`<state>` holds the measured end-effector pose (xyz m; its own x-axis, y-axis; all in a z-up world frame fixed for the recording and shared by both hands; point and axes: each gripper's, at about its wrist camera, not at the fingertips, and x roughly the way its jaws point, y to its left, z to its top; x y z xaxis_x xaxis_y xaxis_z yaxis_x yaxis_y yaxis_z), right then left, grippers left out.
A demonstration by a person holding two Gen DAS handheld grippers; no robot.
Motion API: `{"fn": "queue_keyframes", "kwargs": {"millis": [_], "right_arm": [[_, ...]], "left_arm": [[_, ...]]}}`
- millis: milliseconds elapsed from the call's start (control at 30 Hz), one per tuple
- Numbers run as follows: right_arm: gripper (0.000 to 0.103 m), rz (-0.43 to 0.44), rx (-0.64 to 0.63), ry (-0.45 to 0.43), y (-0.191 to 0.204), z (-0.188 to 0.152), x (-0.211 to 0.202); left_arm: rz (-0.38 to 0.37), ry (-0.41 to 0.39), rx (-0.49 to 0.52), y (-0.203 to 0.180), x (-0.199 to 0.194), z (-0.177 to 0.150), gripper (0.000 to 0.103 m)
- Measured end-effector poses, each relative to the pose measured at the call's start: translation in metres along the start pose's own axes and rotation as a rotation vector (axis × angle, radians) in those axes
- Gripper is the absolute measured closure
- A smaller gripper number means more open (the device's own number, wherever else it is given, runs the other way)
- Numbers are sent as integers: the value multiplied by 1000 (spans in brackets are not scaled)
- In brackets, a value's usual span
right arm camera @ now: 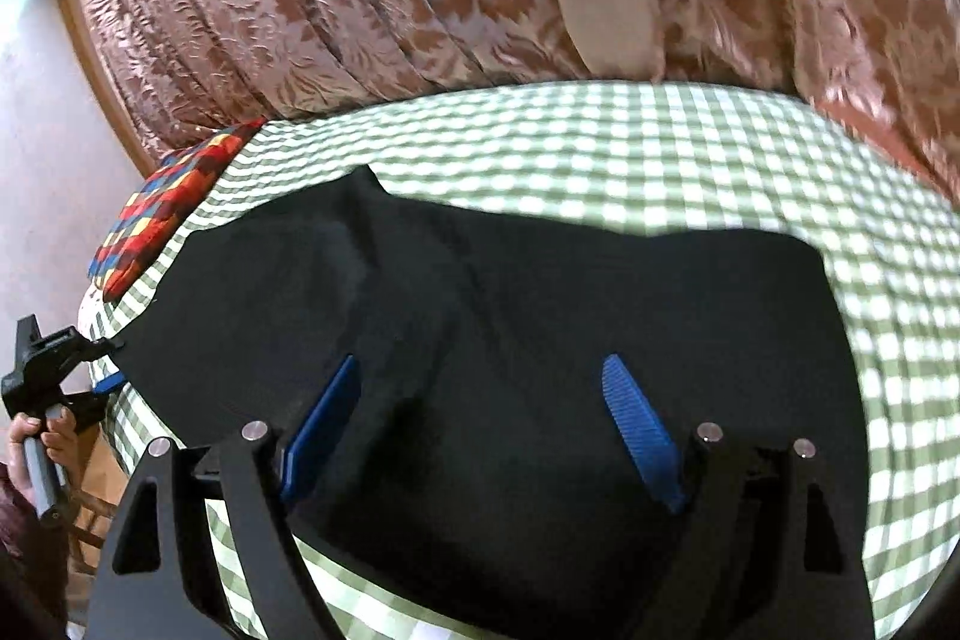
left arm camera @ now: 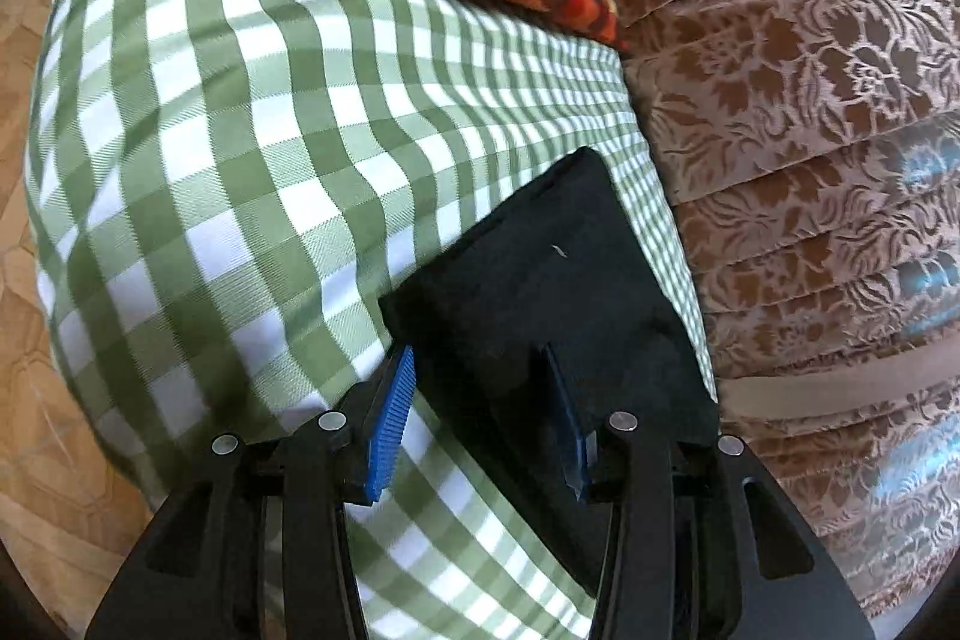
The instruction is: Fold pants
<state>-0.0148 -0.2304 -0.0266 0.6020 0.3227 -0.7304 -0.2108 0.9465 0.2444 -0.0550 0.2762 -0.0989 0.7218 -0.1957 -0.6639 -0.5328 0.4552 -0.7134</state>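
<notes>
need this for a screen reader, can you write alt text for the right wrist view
Black pants lie spread on a green-and-white checked cloth, with the right gripper open just above them, its blue pads apart. At the left edge a hand holds the left gripper near the pants; a multicoloured cushion and floral brown fabric lie behind.

Soft daylight fills both fisheye views. Bluish glare glints on the curtain (left arm camera: pixel 918 274) right of the left claw (left arm camera: pixel 480 424). Edges curve into dark vignette; motion blur smears the checked cloth (right arm camera: pixel 660 148) beyond the right claw (right arm camera: pixel 480 424).
</notes>
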Motion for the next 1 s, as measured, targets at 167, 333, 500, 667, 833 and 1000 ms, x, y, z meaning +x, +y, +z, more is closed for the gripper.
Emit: {"fn": "queue_keyframes", "kwargs": {"millis": [167,333,500,667,833,1000], "right_arm": [[19,-10,0,20,-2,-8,10],[18,-15,-20,12,-2,-11,12],[18,-3,6,13,-5,-7,9],[18,107,73,-14,-7,10,-10],[14,411,178,55,0,29,-4],[13,604,297,183,14,46,36]], "left_arm": [[22,-20,12,2,5,1,85],[-87,-91,140,-29,-13,-5,91],[-243,-80,424,-106,-29,-33,91],[-367,49,708,-182,-12,-100,91],[-400,173,891,-212,11,-162,91],[-412,238,945,-220,22,-190,91]]}}
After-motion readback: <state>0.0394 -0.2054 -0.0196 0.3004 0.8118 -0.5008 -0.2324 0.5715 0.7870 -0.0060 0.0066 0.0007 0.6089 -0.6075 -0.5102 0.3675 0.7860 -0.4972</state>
